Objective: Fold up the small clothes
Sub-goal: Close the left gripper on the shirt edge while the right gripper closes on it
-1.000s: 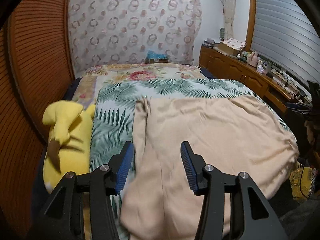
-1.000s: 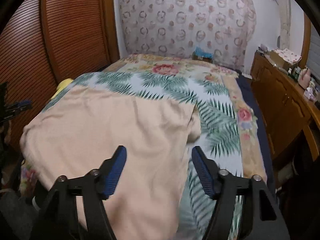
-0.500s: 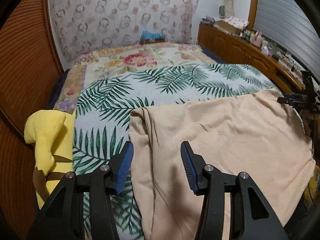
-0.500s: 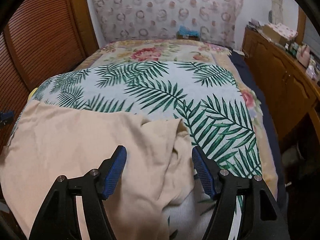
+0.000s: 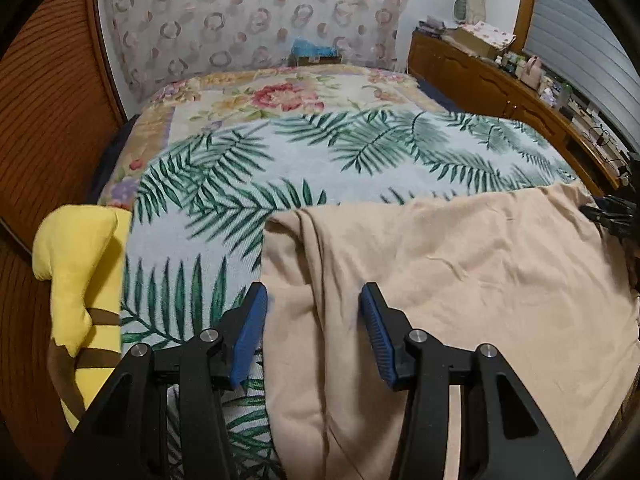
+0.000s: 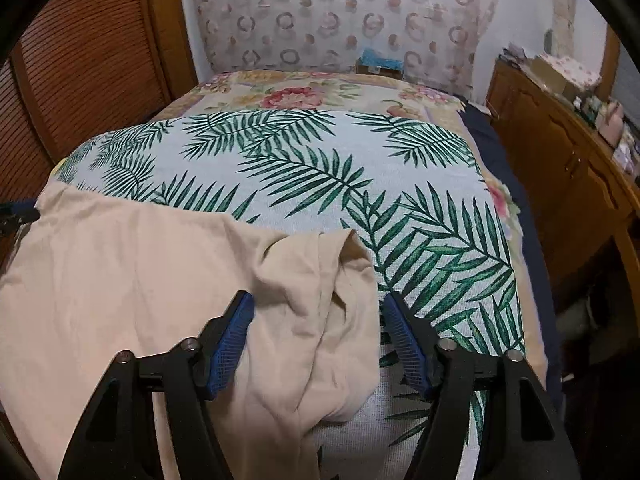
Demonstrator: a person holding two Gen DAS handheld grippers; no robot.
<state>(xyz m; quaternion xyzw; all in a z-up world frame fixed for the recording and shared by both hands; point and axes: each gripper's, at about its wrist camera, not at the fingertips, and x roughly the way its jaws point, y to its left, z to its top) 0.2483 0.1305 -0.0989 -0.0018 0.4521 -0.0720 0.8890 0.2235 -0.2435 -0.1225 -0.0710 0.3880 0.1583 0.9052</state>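
A beige garment (image 5: 460, 276) lies spread on the palm-leaf bedspread (image 5: 320, 168) at the near side of the bed. My left gripper (image 5: 314, 308) is open, its fingers straddling the garment's left edge fold, just above it. In the right wrist view the garment (image 6: 120, 280) has a bunched right corner (image 6: 320, 280). My right gripper (image 6: 318, 312) is open, with that bunched corner between its fingers. The right gripper's tip shows at the far right of the left wrist view (image 5: 612, 216).
A yellow plush toy (image 5: 80, 280) lies at the bed's left edge by the wooden louvred wall (image 5: 44, 100). A wooden dresser (image 5: 500, 80) with clutter runs along the right side. A patterned curtain (image 5: 256, 16) hangs behind the bed head.
Both grippers moved forward and down over the bed toward the garment's far corners. The garment now lies nearer the near edge in view; both grippers stay open.
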